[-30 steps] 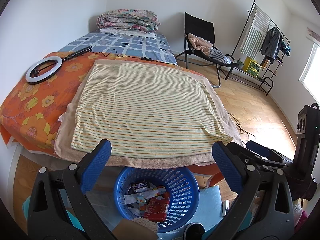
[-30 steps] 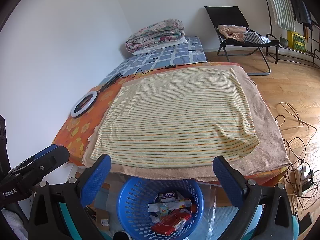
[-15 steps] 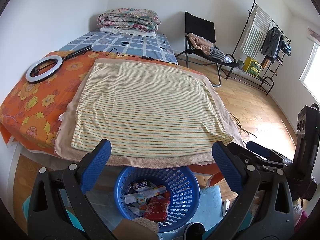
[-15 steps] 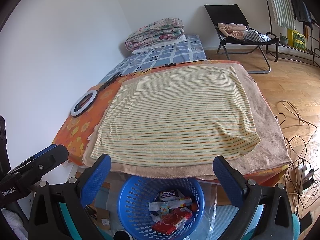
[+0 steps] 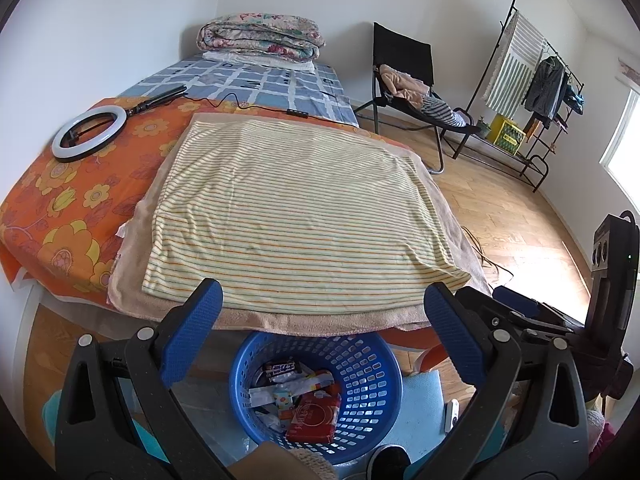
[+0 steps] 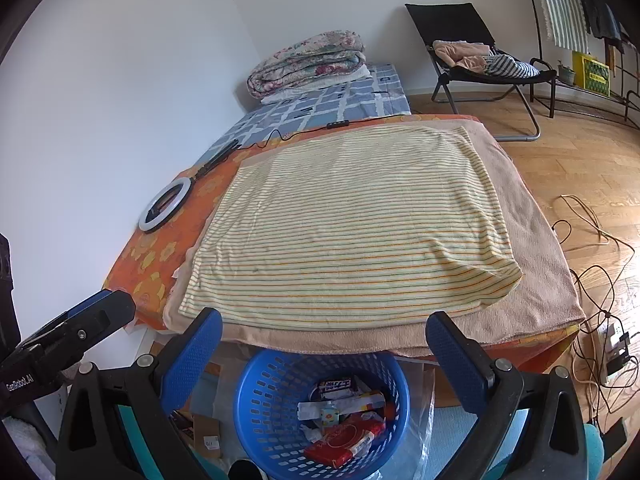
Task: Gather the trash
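Observation:
A blue plastic basket (image 5: 368, 384) stands on the floor under the near edge of the bed and shows in the right wrist view too (image 6: 264, 404). It holds several pieces of trash: a red packet (image 5: 314, 416), wrappers and paper scraps (image 6: 336, 404). My left gripper (image 5: 322, 300) is open and empty, above and in front of the basket. My right gripper (image 6: 323, 330) is open and empty too, held beside it over the same basket. The striped towel (image 5: 296, 216) on the bed carries no trash that I can see.
A ring light (image 5: 90, 130) with its cable lies on the orange flowered sheet. Folded quilts (image 5: 260, 38) sit at the bed's far end. A black chair with clothes (image 5: 412, 84), a drying rack (image 5: 532, 84) and floor cables (image 6: 596, 280) are to the right.
Both views have drifted very slightly; the grippers stay open over the basket and nothing else has moved.

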Action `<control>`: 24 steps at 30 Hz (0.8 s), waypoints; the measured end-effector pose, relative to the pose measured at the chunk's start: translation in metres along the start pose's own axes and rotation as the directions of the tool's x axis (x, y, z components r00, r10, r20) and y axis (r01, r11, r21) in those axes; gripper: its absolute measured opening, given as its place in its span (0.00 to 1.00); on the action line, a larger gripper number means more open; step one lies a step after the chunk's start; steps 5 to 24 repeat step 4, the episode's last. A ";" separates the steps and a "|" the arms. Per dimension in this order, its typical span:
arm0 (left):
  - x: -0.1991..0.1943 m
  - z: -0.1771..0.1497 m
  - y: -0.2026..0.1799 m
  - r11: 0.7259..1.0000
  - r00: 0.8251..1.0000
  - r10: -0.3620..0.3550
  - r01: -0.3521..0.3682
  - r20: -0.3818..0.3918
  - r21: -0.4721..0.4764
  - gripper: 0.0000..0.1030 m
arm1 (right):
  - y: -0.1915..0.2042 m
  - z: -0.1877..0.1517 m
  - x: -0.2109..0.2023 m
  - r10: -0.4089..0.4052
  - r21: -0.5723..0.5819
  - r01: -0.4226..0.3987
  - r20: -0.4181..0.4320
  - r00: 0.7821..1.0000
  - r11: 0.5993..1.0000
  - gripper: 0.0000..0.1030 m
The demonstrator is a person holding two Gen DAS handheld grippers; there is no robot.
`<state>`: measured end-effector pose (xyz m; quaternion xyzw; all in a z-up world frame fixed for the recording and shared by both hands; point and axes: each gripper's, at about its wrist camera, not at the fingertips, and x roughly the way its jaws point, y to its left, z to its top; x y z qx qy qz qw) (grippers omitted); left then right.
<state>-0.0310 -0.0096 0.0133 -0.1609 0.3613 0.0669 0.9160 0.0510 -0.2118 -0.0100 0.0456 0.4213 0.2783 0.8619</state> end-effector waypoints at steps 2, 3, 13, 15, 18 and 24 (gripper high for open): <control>0.002 -0.001 -0.001 1.000 1.000 0.004 -0.004 0.004 0.007 0.99 | 0.000 0.000 0.001 0.000 0.004 0.000 -0.003 1.000 1.000 1.00; 0.002 -0.002 -0.001 1.000 1.000 0.010 -0.010 0.007 0.010 0.99 | 0.000 0.000 0.002 -0.001 0.005 0.001 -0.004 1.000 1.000 1.00; 0.003 -0.002 -0.001 1.000 1.000 0.011 -0.011 0.006 0.012 0.99 | 0.000 0.000 0.003 -0.002 0.005 0.002 -0.006 1.000 1.000 1.00; 0.003 -0.002 -0.001 1.000 1.000 0.011 -0.011 0.006 0.012 0.99 | 0.000 0.000 0.003 -0.002 0.005 0.002 -0.006 1.000 1.000 1.00; 0.003 -0.002 -0.001 1.000 1.000 0.011 -0.011 0.006 0.012 0.99 | 0.000 0.000 0.003 -0.002 0.005 0.002 -0.006 1.000 1.000 1.00; 0.003 -0.002 -0.001 1.000 1.000 0.011 -0.011 0.006 0.012 0.99 | 0.000 0.000 0.003 -0.002 0.005 0.002 -0.006 1.000 1.000 1.00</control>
